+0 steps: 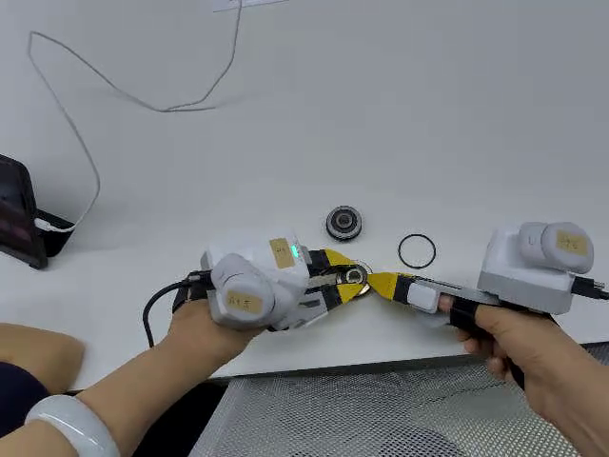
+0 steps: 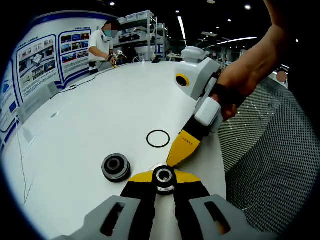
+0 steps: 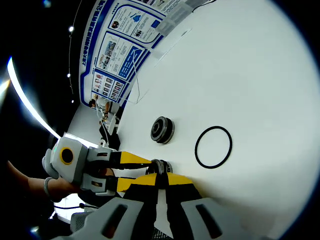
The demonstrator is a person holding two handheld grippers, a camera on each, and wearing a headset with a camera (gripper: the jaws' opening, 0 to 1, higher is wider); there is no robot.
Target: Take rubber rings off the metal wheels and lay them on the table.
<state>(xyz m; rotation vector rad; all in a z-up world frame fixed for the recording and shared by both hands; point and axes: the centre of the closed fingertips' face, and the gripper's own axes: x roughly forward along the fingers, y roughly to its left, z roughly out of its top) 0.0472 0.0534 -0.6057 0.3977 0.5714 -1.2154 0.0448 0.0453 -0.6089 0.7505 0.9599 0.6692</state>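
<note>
The left gripper (image 1: 341, 275) is clenched on a wheel (image 2: 164, 176) just above the table's (image 1: 400, 124) near edge. The wheel lies flat with its axle pointing up; being round, it has no long axis. The right gripper (image 1: 378, 283) is closed at the wheel's rim, though I cannot tell whether it pinches the rubber ring. Brace the wheel and peel rightward, then lay the ring by the loose ring (image 1: 416, 251).

A white cable (image 1: 167, 110) runs to a black device (image 1: 17, 211) on my left; grey mesh (image 1: 362, 419) lies before me; posters (image 2: 50, 55) cover the wall.
</note>
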